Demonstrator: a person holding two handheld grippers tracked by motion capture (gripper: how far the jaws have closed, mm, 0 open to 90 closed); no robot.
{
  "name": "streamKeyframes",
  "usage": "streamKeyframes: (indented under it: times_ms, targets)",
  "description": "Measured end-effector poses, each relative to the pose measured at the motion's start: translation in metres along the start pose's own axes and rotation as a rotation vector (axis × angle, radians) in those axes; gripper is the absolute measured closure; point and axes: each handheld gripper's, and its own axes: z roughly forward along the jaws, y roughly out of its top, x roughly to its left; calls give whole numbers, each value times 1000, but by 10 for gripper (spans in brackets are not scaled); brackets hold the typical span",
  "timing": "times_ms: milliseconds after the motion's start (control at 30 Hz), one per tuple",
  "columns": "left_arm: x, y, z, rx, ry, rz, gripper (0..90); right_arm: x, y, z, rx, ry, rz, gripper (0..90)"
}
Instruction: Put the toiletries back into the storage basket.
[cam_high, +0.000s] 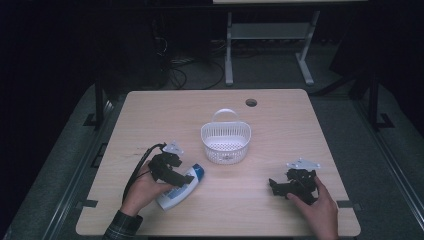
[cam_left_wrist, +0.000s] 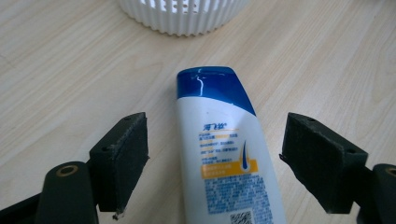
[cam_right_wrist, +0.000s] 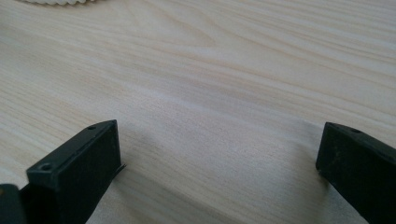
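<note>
A white shampoo bottle (cam_high: 184, 189) with a blue cap lies flat on the wooden table (cam_high: 280, 130), cap toward the white basket (cam_high: 226, 149). My left gripper (cam_high: 182, 177) hovers over the bottle. In the left gripper view the bottle (cam_left_wrist: 224, 154) lies lengthwise between the two jaws of the left gripper (cam_left_wrist: 217, 137). The jaws stand wide apart with a gap on each side, so the gripper is open. My right gripper (cam_high: 273, 185) rests at the table's front right, open, with bare wood between its jaws in the right gripper view (cam_right_wrist: 219, 149).
The slotted white basket (cam_left_wrist: 182, 18) with a handle stands at the table's middle, just beyond the bottle's cap. A round cable hole (cam_high: 251, 102) sits near the far edge. Metal frame legs (cam_high: 229, 55) stand on the floor behind the table.
</note>
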Motion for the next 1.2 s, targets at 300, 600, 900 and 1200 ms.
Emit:
streamKeyframes:
  times_ms: [300, 600, 900, 1200]
  targets:
    - [-13, 6, 19, 69, 13, 43, 208, 0, 0, 0, 0, 0, 0, 0]
    - [-12, 10, 35, 124, 34, 25, 206, 0, 0, 0, 0, 0, 0, 0]
    - [-11, 11, 49, 178, 60, 23, 208, 0, 0, 0, 0, 0, 0, 0]
    - [-14, 11, 51, 192, 91, 38, 236, 0, 0, 0, 0, 0, 0, 0]
